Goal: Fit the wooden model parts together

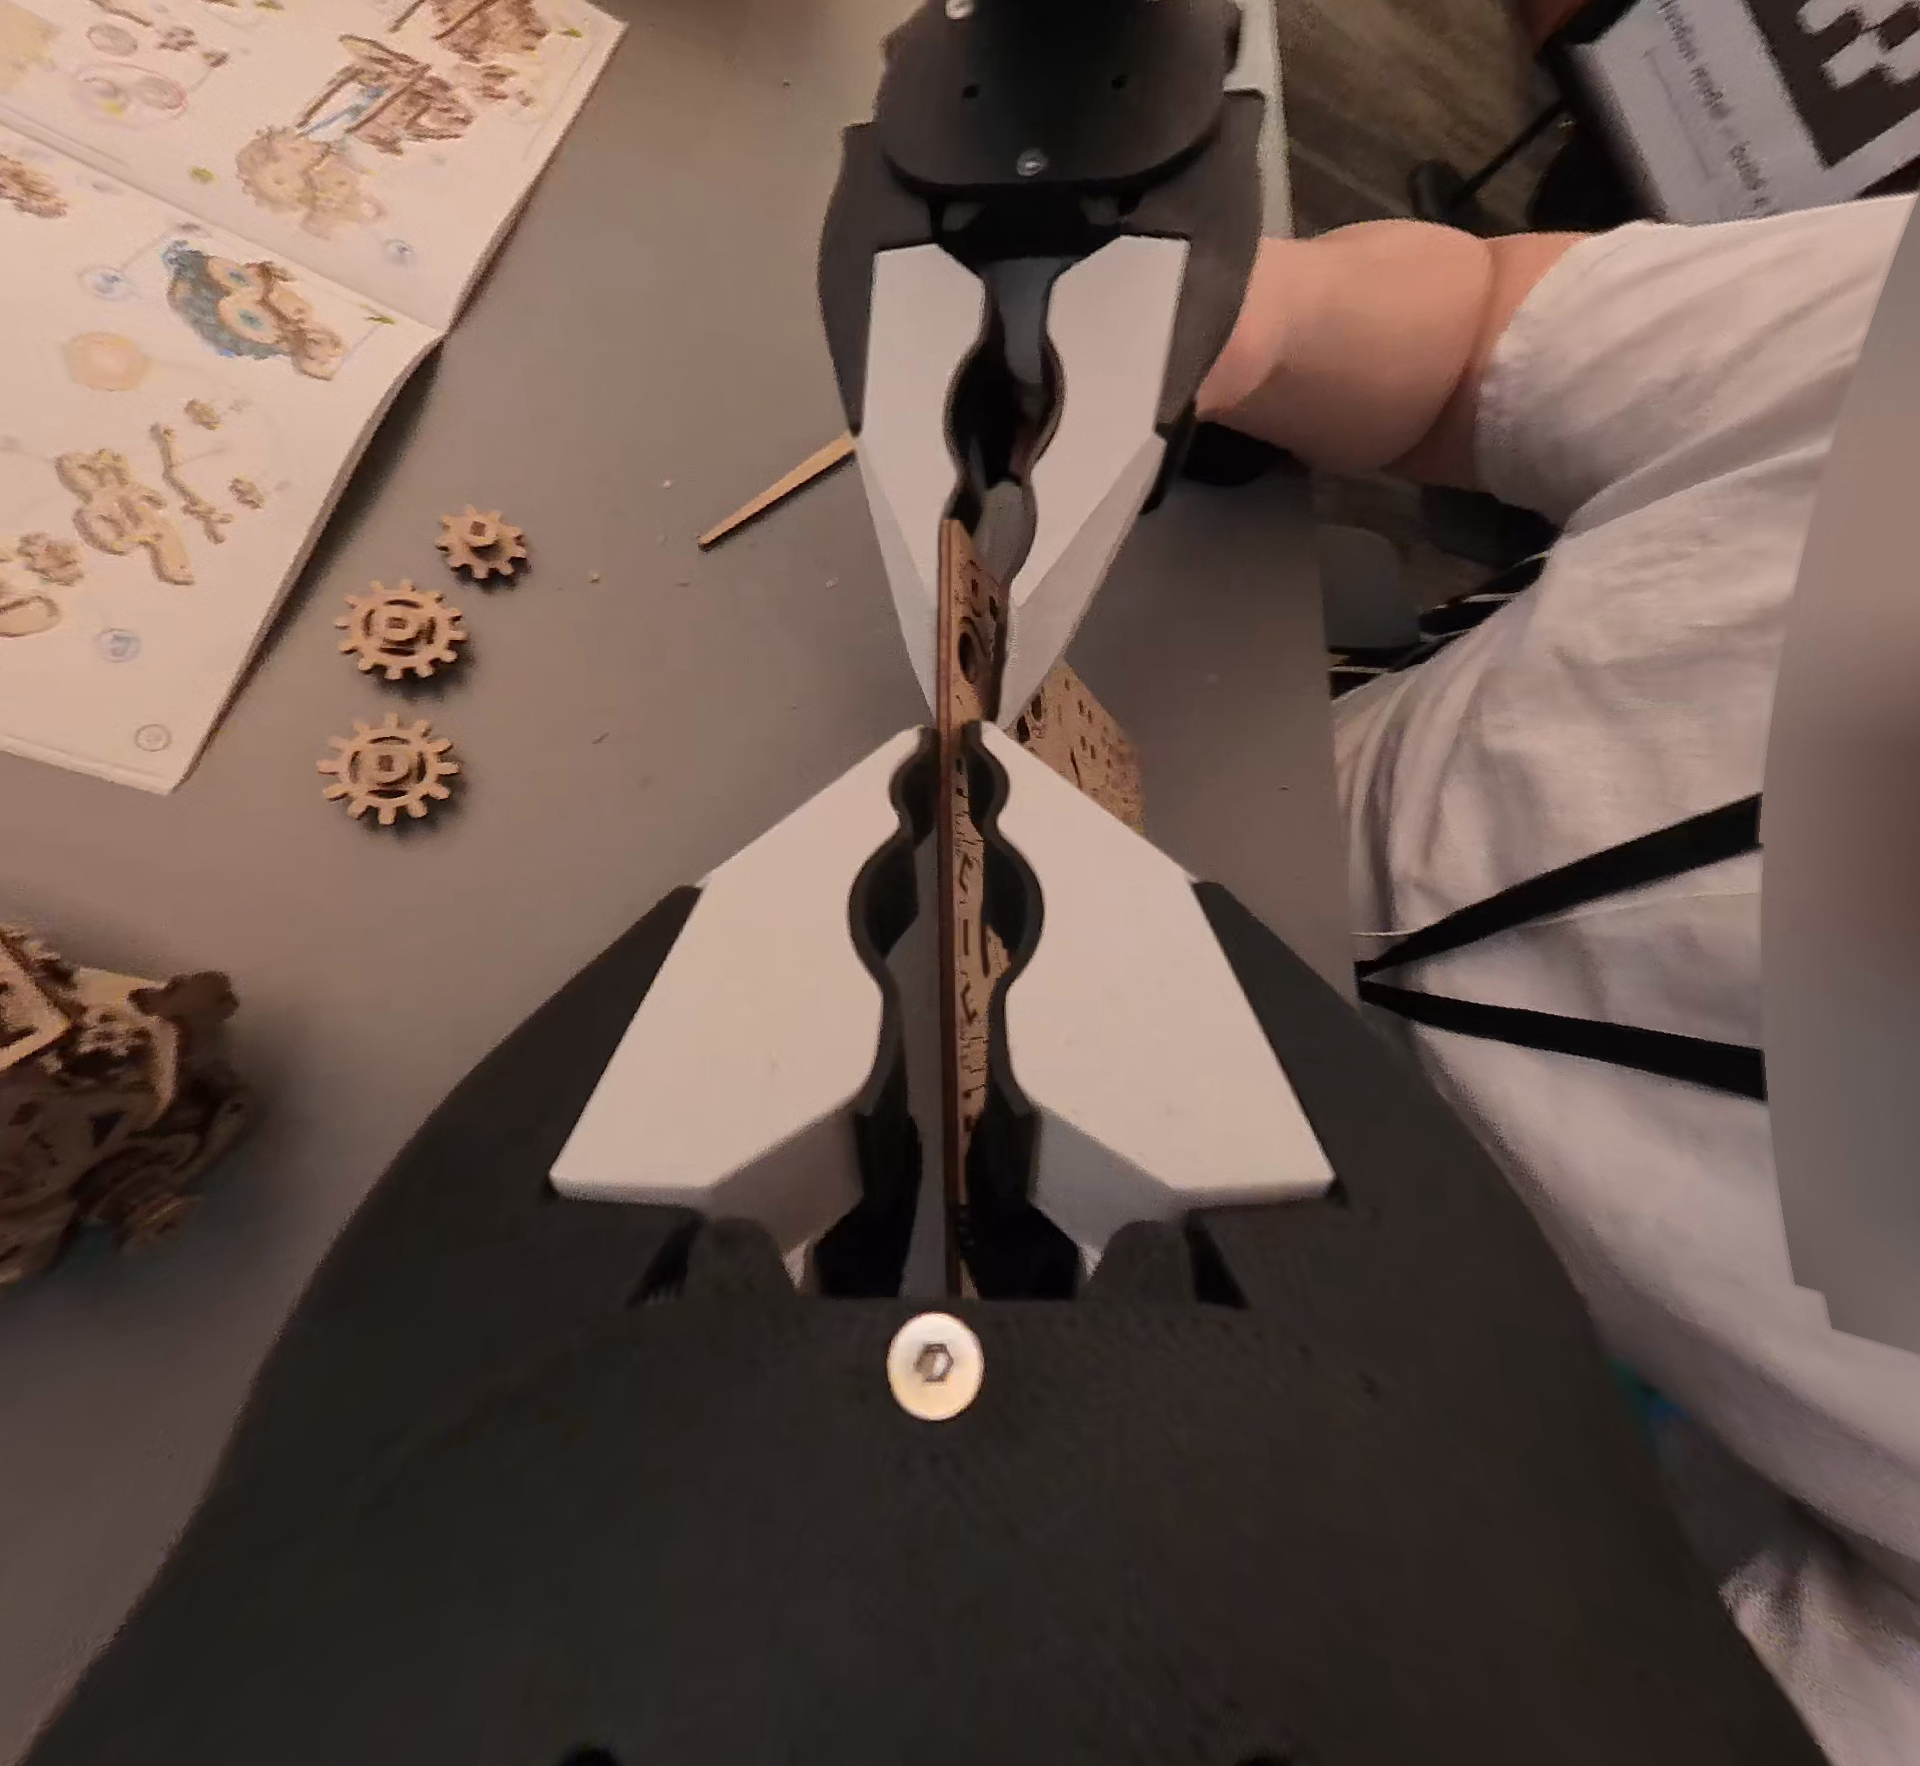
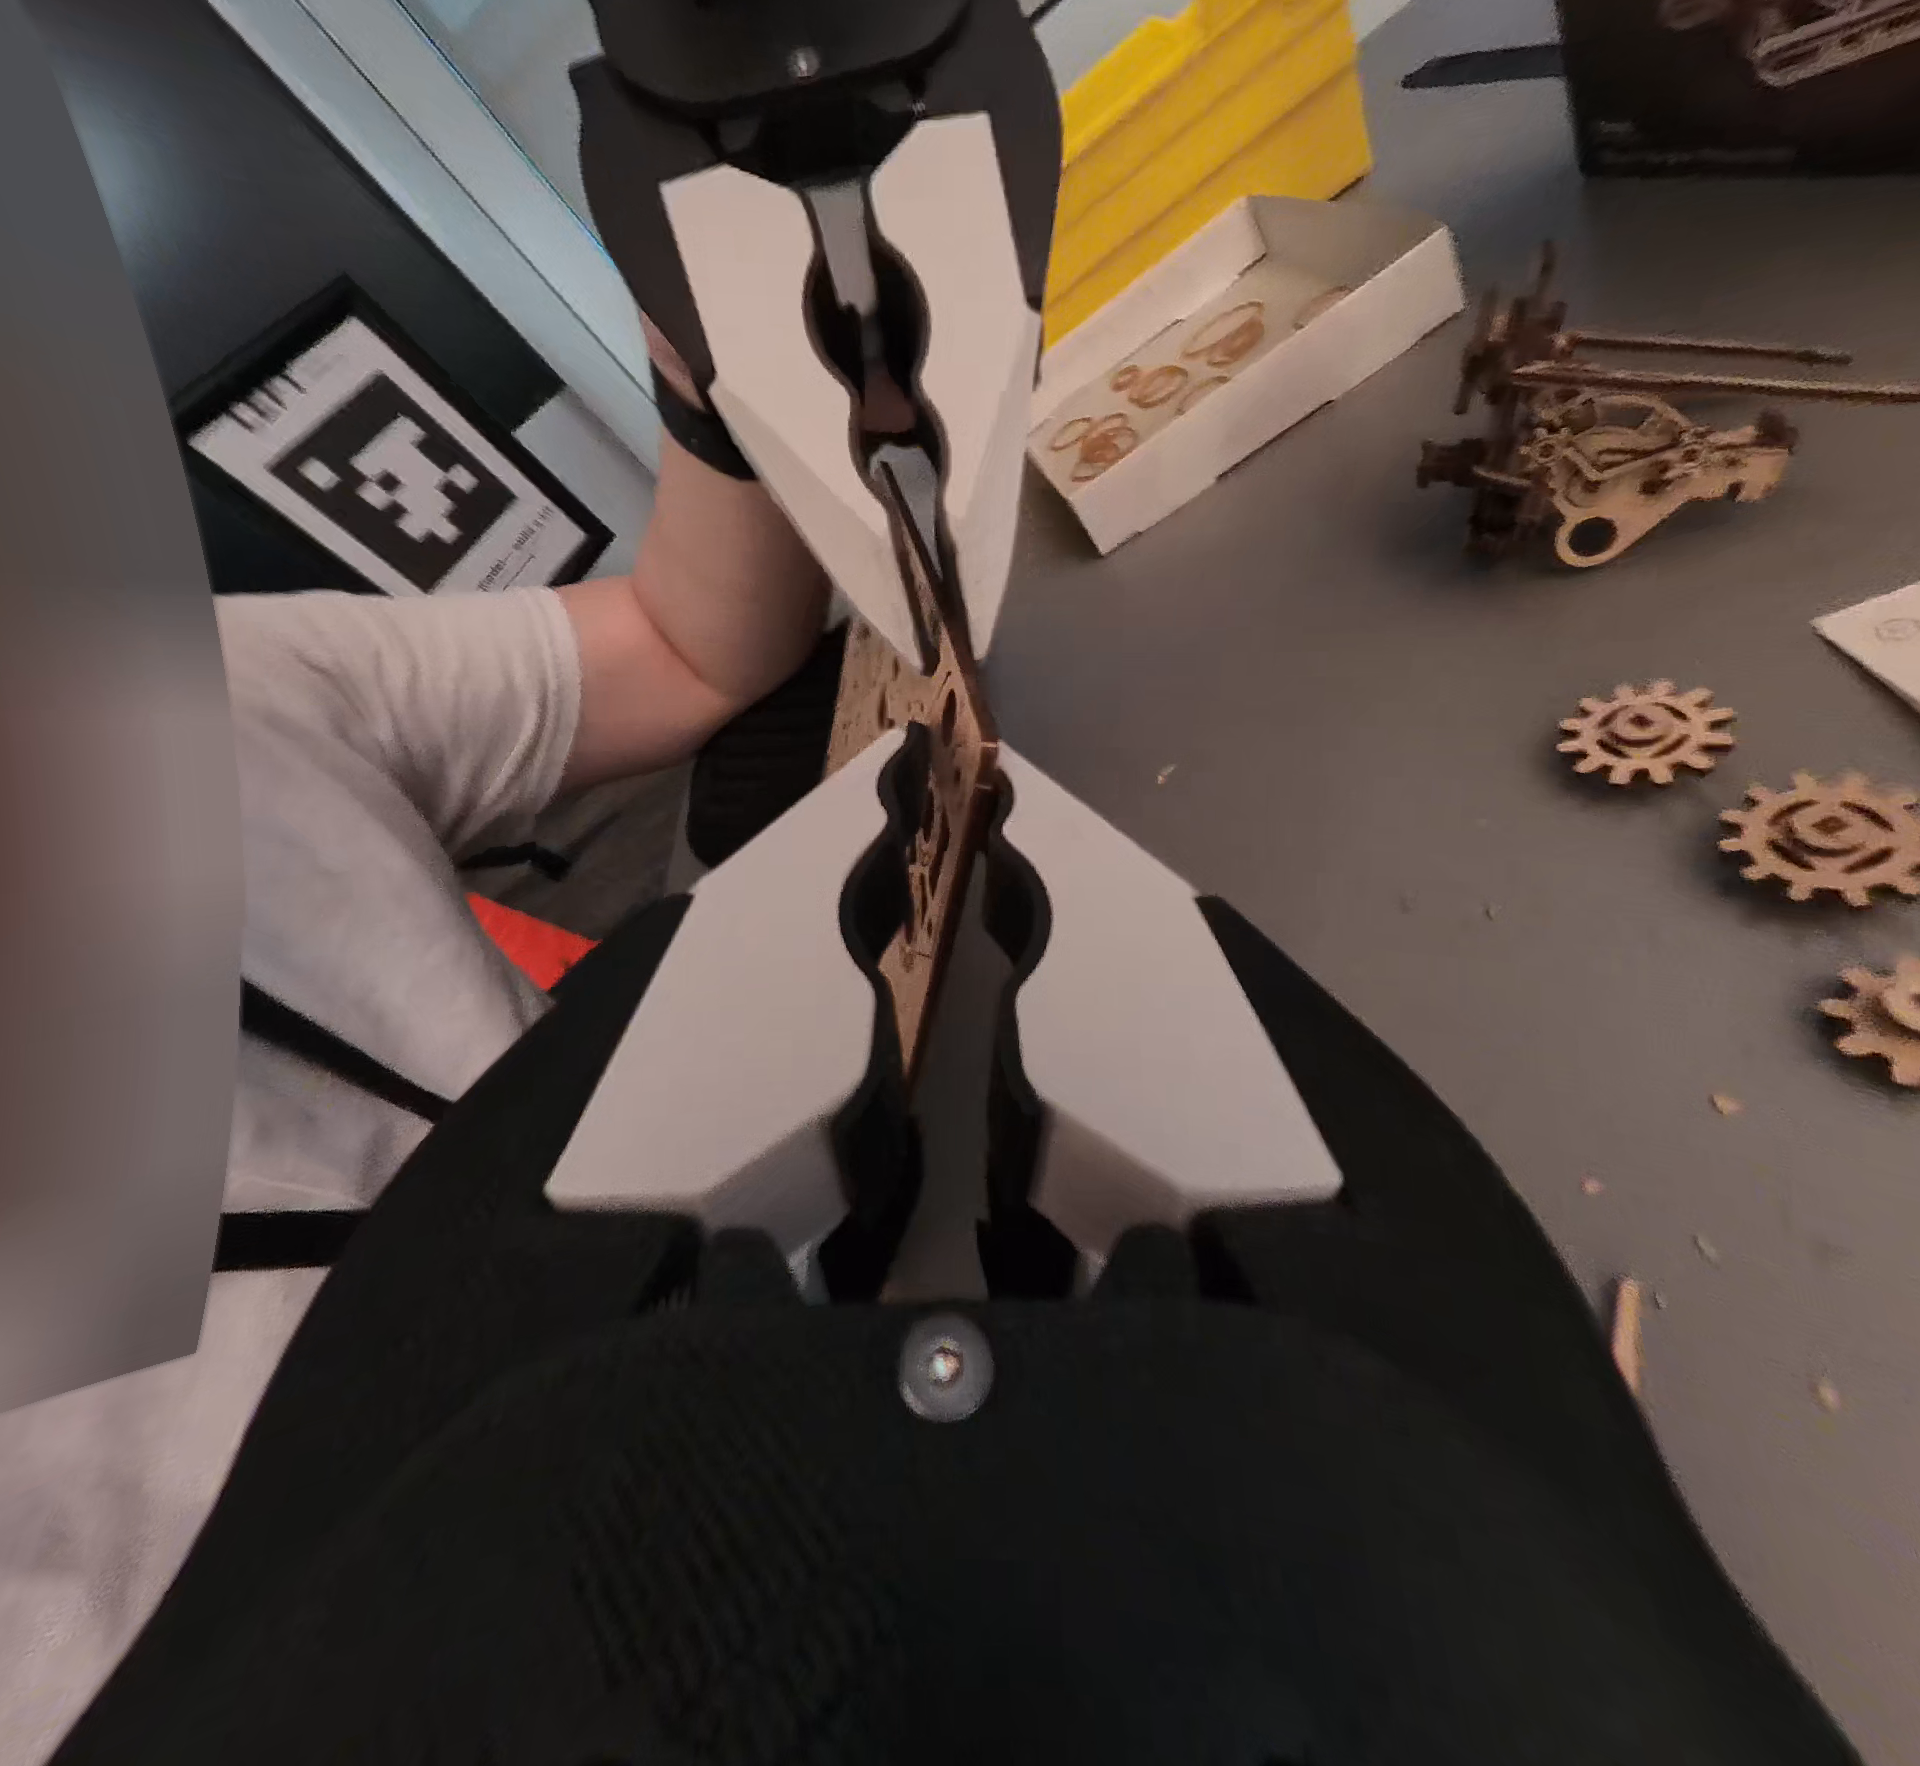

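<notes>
Left tool (image 1: pixel 948 729) is closed edge-on against a thin wooden panel (image 1: pixel 961 937), which runs the length of its white fingers (image 1: pixel 769 1020). Right tool (image 2: pixel 951 760) faces it tip to tip and is likewise clamped on the same panel (image 2: pixel 940 833); the two tools nearly touch, with the panel bridging the gap. The panel is laser-cut with small holes and is held above the near edge of the grey tabletop (image 1: pixel 623 345), in front of the person's white sleeve (image 1: pixel 1621 677).

Left view: three gears (image 1: pixel 400 630) lie on the tabletop left of the tools, a thin stick (image 1: pixel 774 492) beyond them, an open instruction booklet (image 1: pixel 208 282) farther left, and a partly built model (image 1: pixel 94 1093) at the left edge.

Right view: the gears (image 2: pixel 1647 731) lie right, another wooden assembly (image 2: pixel 1600 459) farther off, a white tray (image 2: pixel 1257 366) with rings, and a yellow bin (image 2: pixel 1226 85) behind it.
</notes>
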A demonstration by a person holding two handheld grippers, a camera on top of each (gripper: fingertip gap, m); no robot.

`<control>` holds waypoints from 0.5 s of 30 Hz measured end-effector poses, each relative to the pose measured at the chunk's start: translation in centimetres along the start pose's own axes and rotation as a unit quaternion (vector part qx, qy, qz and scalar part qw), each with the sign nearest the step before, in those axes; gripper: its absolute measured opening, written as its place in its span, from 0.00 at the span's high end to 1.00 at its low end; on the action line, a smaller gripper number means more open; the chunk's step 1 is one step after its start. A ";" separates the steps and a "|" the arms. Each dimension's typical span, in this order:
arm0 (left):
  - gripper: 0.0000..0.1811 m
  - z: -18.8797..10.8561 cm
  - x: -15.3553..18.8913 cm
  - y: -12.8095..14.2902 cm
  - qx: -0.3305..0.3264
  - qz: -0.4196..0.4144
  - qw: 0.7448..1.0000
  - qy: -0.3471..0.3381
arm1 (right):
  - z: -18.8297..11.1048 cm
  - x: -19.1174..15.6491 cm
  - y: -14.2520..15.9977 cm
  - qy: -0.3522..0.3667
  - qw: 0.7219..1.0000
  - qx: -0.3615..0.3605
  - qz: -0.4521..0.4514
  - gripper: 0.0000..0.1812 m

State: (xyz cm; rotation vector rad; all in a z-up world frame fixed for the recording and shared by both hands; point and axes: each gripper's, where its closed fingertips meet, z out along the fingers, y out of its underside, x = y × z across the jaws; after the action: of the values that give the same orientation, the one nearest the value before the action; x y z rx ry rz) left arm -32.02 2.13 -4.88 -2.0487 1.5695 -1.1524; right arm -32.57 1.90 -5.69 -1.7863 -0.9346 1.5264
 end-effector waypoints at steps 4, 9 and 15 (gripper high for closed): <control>0.87 0.3 1.0 0.8 -0.020 -0.024 0.997 0.066 | 0.1 -0.4 -0.3 -0.034 0.999 0.016 0.023 0.98; 0.96 0.9 0.9 1.1 -0.022 -0.048 0.994 0.100 | -0.2 -0.7 -0.3 -0.039 0.999 0.011 0.006 0.98; 0.98 1.5 1.1 1.2 -0.025 -0.059 0.991 0.122 | -0.1 -0.4 0.2 -0.038 0.999 -0.005 0.007 0.97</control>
State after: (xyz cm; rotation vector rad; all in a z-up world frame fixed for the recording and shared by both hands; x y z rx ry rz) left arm -31.67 0.37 -6.17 -2.1246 1.6186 -1.4683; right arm -32.52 1.45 -5.67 -1.7567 -0.9680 1.6105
